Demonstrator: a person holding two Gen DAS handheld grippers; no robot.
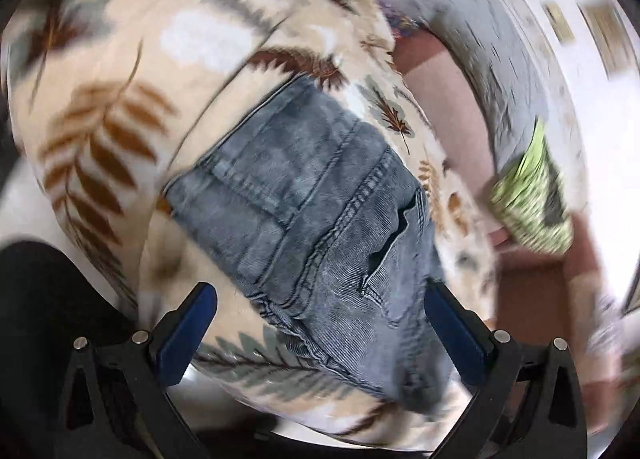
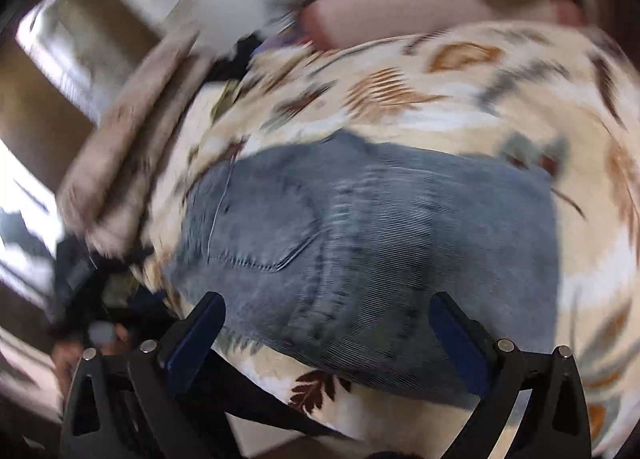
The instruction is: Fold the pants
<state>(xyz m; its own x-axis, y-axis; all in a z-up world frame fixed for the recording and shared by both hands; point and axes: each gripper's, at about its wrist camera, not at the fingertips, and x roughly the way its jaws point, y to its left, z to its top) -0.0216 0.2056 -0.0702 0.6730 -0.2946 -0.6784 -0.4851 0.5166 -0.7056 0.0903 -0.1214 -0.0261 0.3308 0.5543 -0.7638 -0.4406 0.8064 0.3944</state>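
Only the right wrist view shows pants [image 2: 360, 243] pocket [image 2: 272, 227].

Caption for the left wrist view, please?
Open left hand-held gripper poised over folded grey-blue jeans lying on a leaf-print blanket.

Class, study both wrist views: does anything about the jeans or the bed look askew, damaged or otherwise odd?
Nothing looks damaged or spilled. The folded jeans lie as a compact bundle on the leaf-print blanket. One fabric edge gapes slightly near the seam. Both the left gripper and right gripper are open, holding nothing.
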